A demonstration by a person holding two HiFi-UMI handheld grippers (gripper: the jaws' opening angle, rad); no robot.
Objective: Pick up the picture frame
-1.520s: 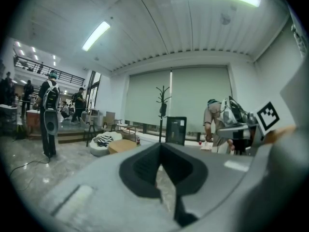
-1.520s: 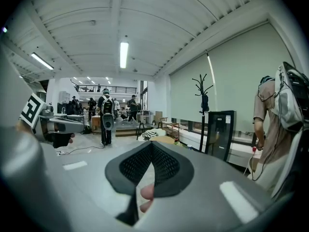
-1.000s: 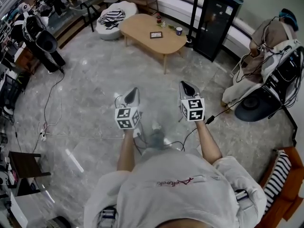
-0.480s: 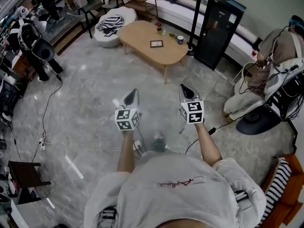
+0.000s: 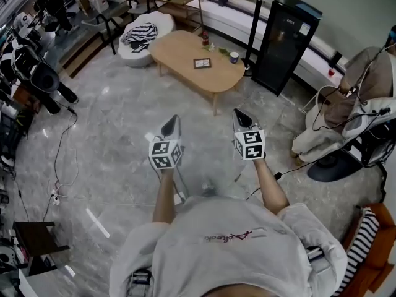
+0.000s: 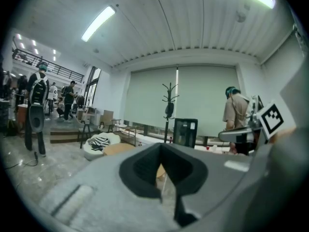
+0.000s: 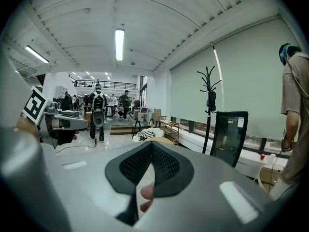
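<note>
Closest in the head view is the person's pale sweatshirt, with both bare forearms reaching forward from it over a grey marbled floor. The left gripper and the right gripper are held side by side, a little apart, each with its marker cube just behind the jaws and its tip pointing towards the far side of the room. Both grippers are clenched with nothing in them: in the left gripper view and the right gripper view the dark pads meet at the tips, and nothing sits between them. A thin cable trails across the floor at the left. Well beyond the grippers stands a low wooden table, and the picture frame lies flat near its middle, far out of reach of either gripper. A mug sits by the table's far right edge. Left of the table is a white floor cushion with a striped cloth on it. To the right stand a coat stand and a tall black cabinet.
</note>
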